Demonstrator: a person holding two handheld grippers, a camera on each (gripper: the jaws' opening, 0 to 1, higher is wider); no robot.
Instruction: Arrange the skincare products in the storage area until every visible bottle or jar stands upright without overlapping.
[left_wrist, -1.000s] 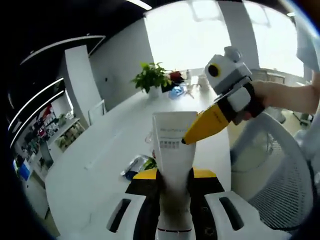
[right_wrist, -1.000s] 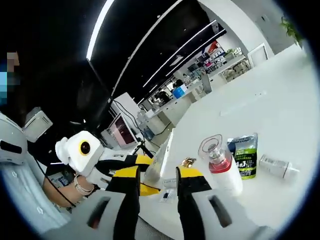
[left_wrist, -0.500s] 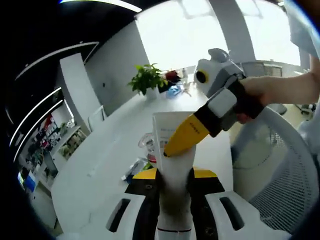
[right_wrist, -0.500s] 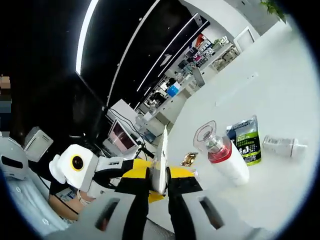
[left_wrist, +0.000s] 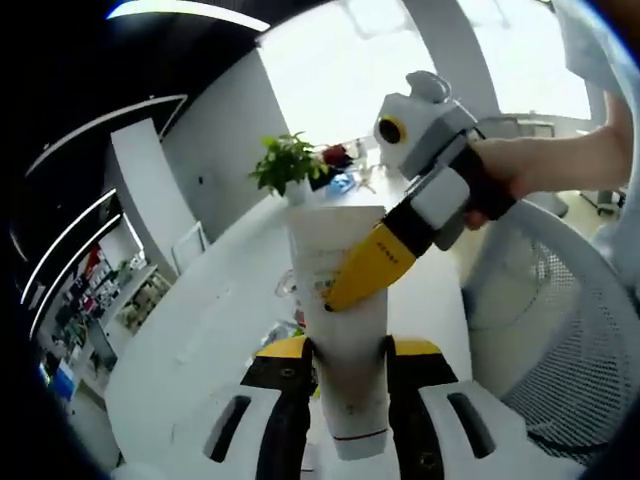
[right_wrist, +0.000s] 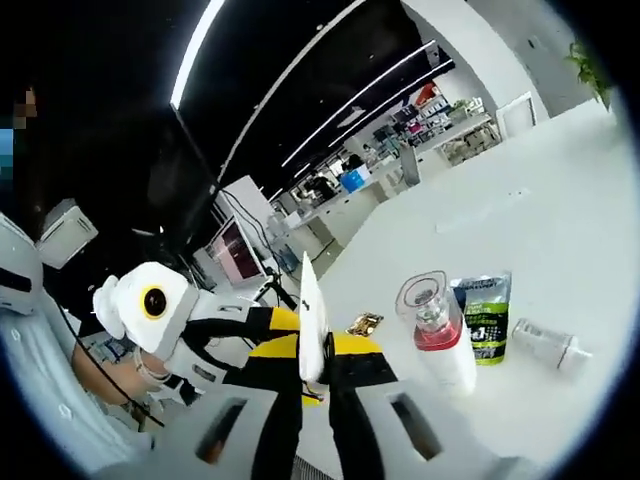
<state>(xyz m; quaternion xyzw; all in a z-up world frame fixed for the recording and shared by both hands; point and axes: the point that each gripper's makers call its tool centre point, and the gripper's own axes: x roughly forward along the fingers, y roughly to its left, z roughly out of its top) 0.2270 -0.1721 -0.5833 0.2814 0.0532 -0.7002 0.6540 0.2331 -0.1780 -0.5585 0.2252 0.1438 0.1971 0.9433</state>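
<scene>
White tube (left_wrist: 340, 330), held up in the air above the white table (right_wrist: 560, 230), clamped low on its body by the left gripper (left_wrist: 345, 385) and pinched at its flat crimped edge by the right gripper (right_wrist: 312, 365), both closed on it. Probably light and soft-walled, likely to buckle if squeezed mid-body, so best gripped near the stiff cap end. Left on the table: pink-banded bottle (right_wrist: 437, 335) upright, green pouch (right_wrist: 484, 315), small clear bottle (right_wrist: 545, 345) lying down.
</scene>
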